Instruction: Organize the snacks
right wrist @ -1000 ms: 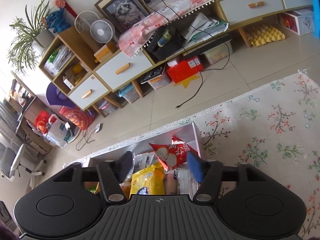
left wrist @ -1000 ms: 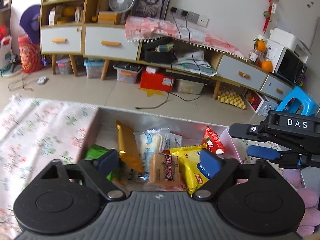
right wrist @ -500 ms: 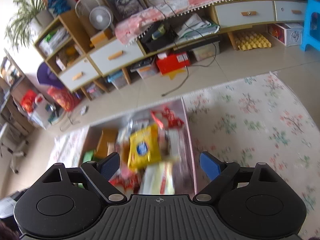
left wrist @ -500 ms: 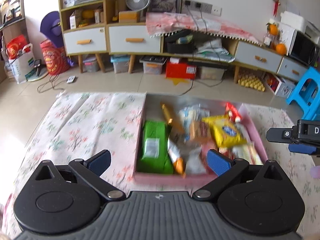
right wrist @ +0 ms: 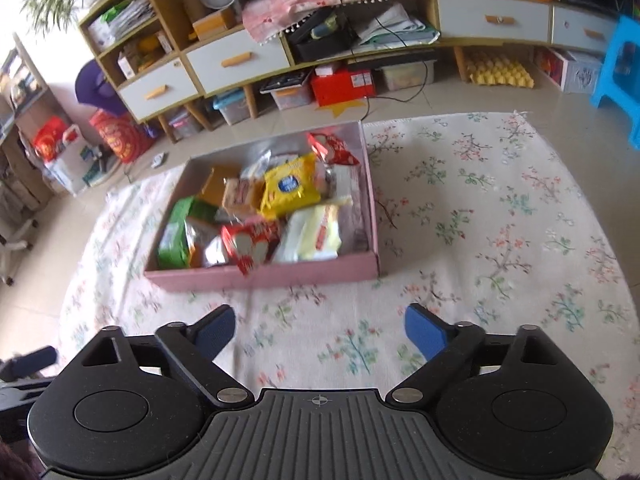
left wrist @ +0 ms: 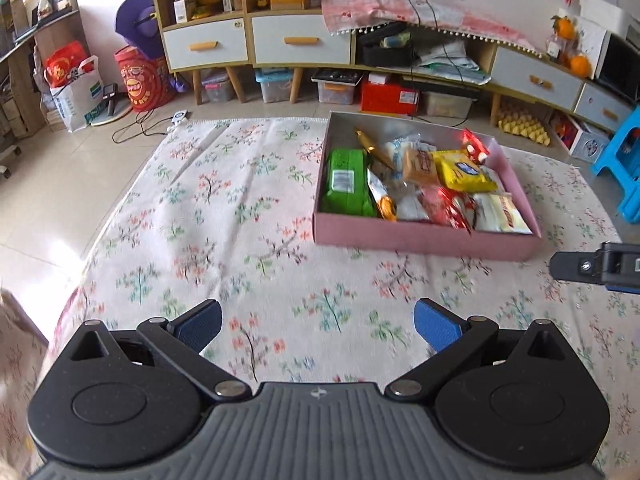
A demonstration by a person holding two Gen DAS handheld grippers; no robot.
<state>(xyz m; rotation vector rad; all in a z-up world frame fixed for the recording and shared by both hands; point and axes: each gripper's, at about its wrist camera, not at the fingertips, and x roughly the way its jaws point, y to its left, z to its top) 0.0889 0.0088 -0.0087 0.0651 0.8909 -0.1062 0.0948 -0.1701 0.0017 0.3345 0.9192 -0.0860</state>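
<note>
A pink box [left wrist: 420, 238] [right wrist: 280, 274] sits on the floral cloth and holds several snack packets: a green pack [left wrist: 346, 182] [right wrist: 176, 230], a yellow pack [left wrist: 462, 170] [right wrist: 290, 190], a red pack [right wrist: 252, 244] and a pale pack [left wrist: 500, 212] [right wrist: 312, 234]. My left gripper [left wrist: 318, 326] hangs open over bare cloth, well short of the box. My right gripper [right wrist: 320, 330] also stands short of the box, its jaws still opening with nothing between them. Its tip [left wrist: 596, 266] shows at the right edge of the left wrist view.
The floral cloth [left wrist: 224, 208] [right wrist: 480, 208] covers the surface around the box. Beyond it are a tiled floor, low cabinets [left wrist: 296, 40] with drawers, storage bins, a red box [right wrist: 344, 84] and a blue stool [left wrist: 624, 152] [right wrist: 620, 68] at the right.
Both grippers have pulled back from over the box, which now lies farther ahead. The right jaws have widened and the red packet that was between them now lies in the box.
</note>
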